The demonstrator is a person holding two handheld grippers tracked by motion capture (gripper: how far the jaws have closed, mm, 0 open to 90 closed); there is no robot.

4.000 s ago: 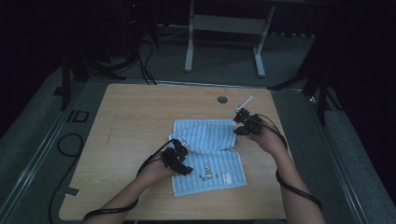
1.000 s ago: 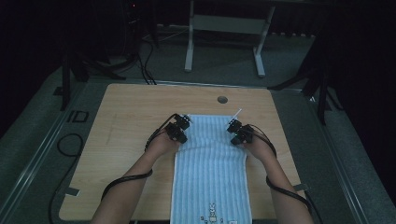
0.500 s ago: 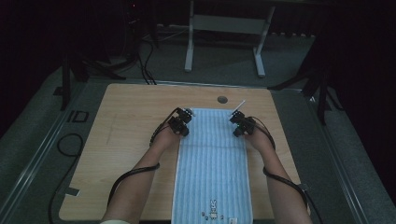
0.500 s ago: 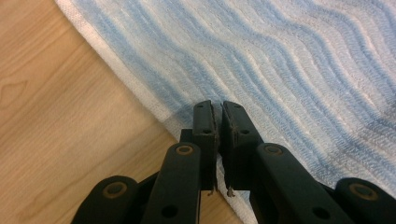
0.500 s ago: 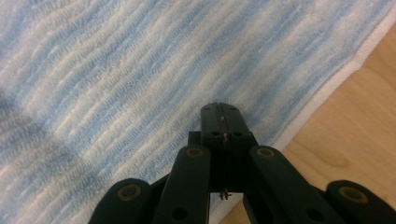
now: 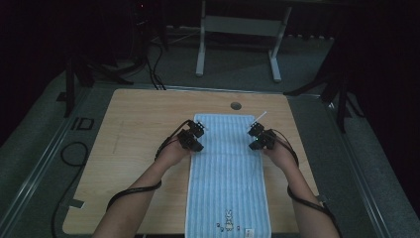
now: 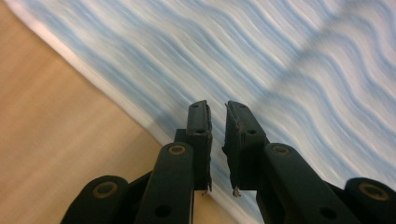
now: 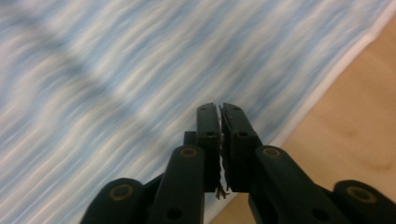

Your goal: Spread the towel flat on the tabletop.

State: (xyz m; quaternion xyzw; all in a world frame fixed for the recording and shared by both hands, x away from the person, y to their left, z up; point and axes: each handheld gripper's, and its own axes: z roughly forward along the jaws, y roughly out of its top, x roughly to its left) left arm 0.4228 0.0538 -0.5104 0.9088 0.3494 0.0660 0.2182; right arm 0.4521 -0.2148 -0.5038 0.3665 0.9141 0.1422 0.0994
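Both hands have drawn back toward the lower edge of the high view since the frame half a second earlier, when the grippers sat right at the towel's far corners; the cloth itself lies as it did then, spread flat.

Now the left gripper [image 6: 197, 130] hovers over the towel's left edge and the right gripper [image 6: 256, 132] over its right edge, each a little short of the far corners. The blue-and-white striped towel [image 6: 229, 171] runs as 1 long strip from the middle of the wooden table [image 6: 133, 148] down to the bottom edge of the frame, its long axis pointing away from the person, with a small printed motif at the near end.

In the left gripper view the jaws have just been opening: a narrow gap shows between the 2 pads, with nothing between them and the striped cloth blurred beneath. In the right gripper view the jaws have also just been opening, though only a thin slit shows; no cloth is pinched there.

Each far corner lies just ahead of its own gripper, toward the top of the high view, beside the round table hole [image 6: 236, 105]. Likely the spreading is done and the hands are letting go.
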